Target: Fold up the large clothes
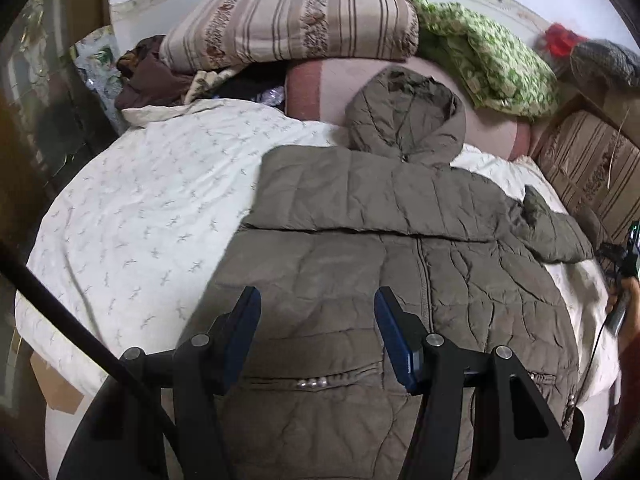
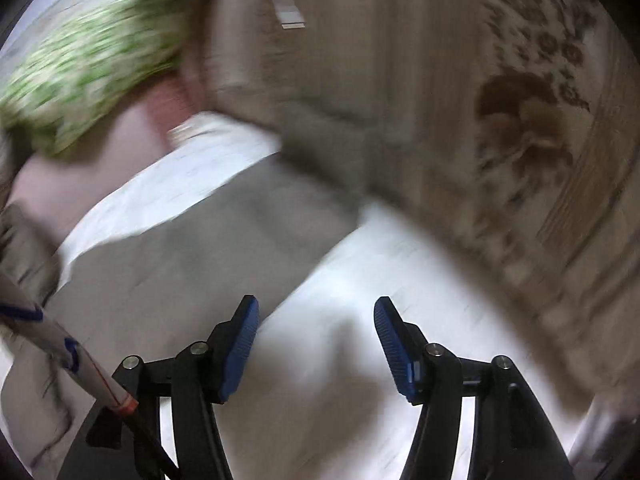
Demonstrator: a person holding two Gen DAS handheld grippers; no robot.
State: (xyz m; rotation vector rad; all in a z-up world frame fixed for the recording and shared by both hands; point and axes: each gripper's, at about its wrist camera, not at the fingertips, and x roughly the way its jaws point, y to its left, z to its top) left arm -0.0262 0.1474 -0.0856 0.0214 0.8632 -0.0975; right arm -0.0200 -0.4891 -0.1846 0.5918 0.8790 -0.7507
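Observation:
A grey-brown quilted hooded jacket (image 1: 400, 248) lies front up on the white patterned bedspread (image 1: 140, 208), hood toward the pillows. Its left sleeve is folded across the chest; its right sleeve (image 1: 556, 228) lies out to the right. My left gripper (image 1: 316, 300) is open and empty, hovering over the jacket's lower front. My right gripper (image 2: 316, 308) is open and empty above the bedspread (image 2: 360, 360), just right of the jacket's sleeve (image 2: 224, 248). The right wrist view is blurred by motion.
A striped folded quilt (image 1: 288, 20), a green patterned blanket (image 1: 492, 56) and a pink pillow (image 1: 332, 88) lie at the head of the bed. A brown patterned cushion or sofa side (image 2: 520, 120) borders the bed's right edge. A dark pole (image 1: 80, 332) crosses at left.

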